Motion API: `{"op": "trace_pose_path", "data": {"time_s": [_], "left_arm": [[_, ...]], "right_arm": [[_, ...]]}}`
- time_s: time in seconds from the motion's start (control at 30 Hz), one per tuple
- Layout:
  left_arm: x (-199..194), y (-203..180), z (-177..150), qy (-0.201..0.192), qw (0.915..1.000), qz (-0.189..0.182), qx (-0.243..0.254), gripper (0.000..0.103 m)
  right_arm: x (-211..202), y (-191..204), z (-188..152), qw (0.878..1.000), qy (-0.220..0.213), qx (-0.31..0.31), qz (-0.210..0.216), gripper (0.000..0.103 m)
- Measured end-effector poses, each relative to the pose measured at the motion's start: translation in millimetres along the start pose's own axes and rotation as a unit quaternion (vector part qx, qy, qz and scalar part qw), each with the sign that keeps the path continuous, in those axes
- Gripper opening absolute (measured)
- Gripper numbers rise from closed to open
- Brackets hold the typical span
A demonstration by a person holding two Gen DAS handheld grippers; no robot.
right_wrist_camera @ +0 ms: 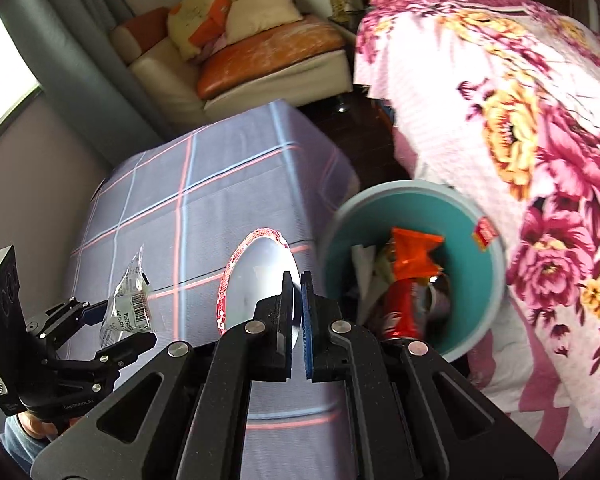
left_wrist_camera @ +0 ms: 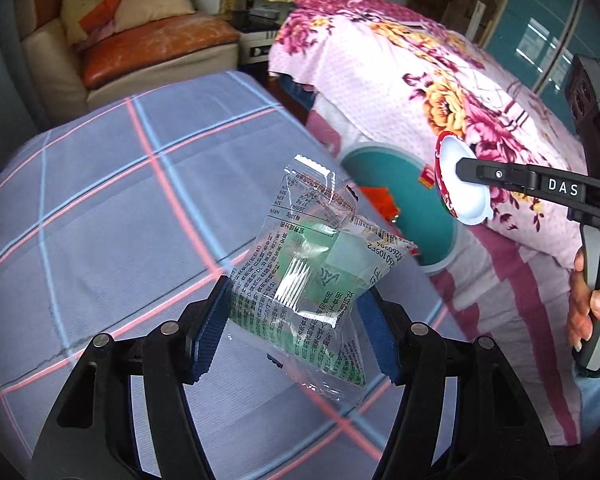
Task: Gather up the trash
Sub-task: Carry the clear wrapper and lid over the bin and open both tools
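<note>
Between the blue ribbed pads of the left gripper [left_wrist_camera: 296, 316] sits a clear plastic wrapper [left_wrist_camera: 316, 280] with black print and something green inside; the jaws stand about half apart and press on its two sides, so the wrapper is lifted clear of the table. The right gripper [right_wrist_camera: 297, 304] has its jaws almost together, pinched on the edge of a round foil lid [right_wrist_camera: 260, 276] with a red printed rim, which stands on edge above the cloth (in the left wrist view the same lid shows its white side at about 2 o'clock from the wrapper). Both grippers tilt steeply downward, and a hand [left_wrist_camera: 592, 312] wraps around the grey handle of the right one at the 3 o'clock edge of the left view. Under them lies a table covered in a grey-blue cloth [left_wrist_camera: 100, 208] crossed by pink and pale blue lines. At 3 o'clock from the right jaws, just beside the table's edge, stands a teal bin [right_wrist_camera: 488, 288] holding a red can [right_wrist_camera: 404, 312], an orange packet [right_wrist_camera: 416, 256] and pale paper scraps. Behind the bin, toward 1 o'clock, rises a bed under a pink floral quilt [right_wrist_camera: 520, 120], and at 12 o'clock a cream sofa [right_wrist_camera: 260, 68] carries an orange cushion and pillows.
</note>
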State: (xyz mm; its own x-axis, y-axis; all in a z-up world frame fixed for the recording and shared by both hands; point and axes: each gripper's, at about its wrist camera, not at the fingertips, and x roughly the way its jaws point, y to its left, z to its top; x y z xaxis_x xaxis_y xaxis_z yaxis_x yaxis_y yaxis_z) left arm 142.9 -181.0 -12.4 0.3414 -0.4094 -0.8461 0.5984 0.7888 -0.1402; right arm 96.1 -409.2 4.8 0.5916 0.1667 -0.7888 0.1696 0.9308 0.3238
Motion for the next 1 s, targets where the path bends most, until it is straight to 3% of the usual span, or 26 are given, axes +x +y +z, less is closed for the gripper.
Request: {"op": "trace_pose_path", "data": {"time_s": [0.33,0.67,0.83,0.9,1.0], "left_arm": [[47,-69,31,0.027,0.9985,-0.025,0.04,0.064],[78,-101,54,0.037,0.9965,-0.039,0.064,0.065],[85,-109,62,0.033,0.9963,-0.041,0.069,0.071],[86,-110,63,0.032,0.9965,-0.04,0.066,0.083],[84,-108,62,0.024,0.9973,-0.03,0.062,0.09]], "right_arm": [[-4,-83,-3,0.998,0.001,0.052,-0.026,0.004],[-5,-109,5,0.997,0.001,0.064,-0.044,0.004],[-6,-115,10,0.996,0.001,0.066,-0.053,0.004],[-4,-115,12,0.996,0.003,0.065,-0.055,0.004],[-2,-114,13,0.996,0.006,0.062,-0.058,0.004]]}}
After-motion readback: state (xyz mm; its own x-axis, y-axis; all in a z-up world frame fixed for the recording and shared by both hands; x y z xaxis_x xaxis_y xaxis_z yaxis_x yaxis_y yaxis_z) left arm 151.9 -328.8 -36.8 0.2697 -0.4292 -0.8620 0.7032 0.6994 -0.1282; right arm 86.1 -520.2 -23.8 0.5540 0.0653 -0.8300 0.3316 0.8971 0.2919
